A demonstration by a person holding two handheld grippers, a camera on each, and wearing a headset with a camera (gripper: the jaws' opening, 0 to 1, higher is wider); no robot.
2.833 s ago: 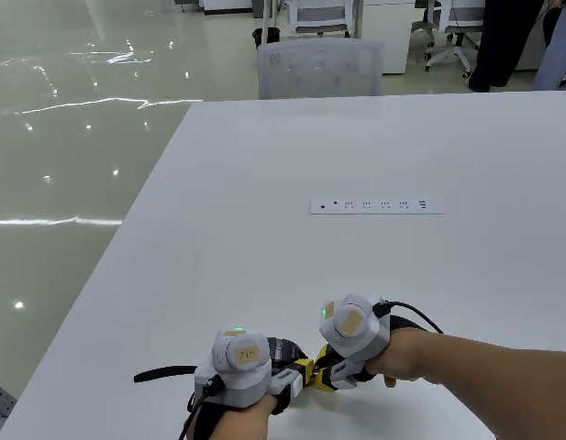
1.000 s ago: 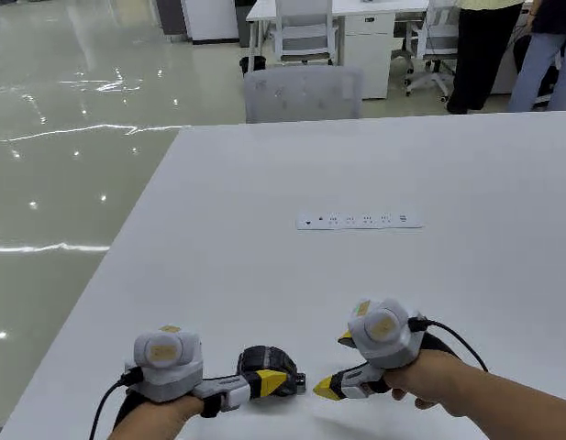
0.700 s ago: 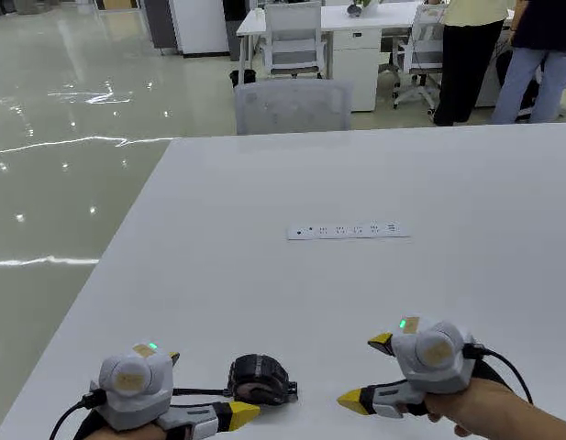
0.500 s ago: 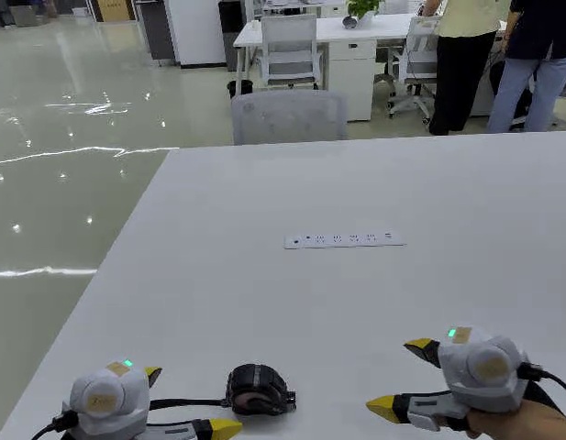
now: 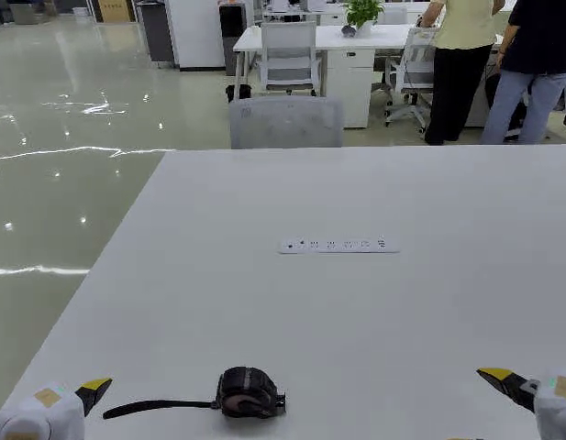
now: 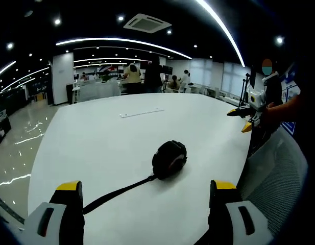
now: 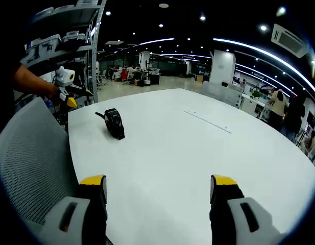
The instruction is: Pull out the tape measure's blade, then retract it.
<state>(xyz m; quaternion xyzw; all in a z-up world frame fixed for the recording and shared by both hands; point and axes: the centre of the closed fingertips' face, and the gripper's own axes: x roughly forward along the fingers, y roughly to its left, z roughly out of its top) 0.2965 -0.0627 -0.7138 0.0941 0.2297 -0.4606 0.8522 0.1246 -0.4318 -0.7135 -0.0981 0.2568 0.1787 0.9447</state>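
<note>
One tape measure (image 5: 250,392) lies on the surface (image 5: 356,302) near the front edge, btwn the two tongs, touching neither. Both wide, empty: left tongs (image 6: 146,186) nearer, it sits straight ahead, strap (image 5: 159,406) trailing twd them; right tongs (image 7: 158,179) have it well off to their left. Blade prob. fully in.

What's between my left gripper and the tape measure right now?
A black strap from the tape measure, lying on the white table and trailing toward the left gripper. The left gripper view shows it plainly.
</note>
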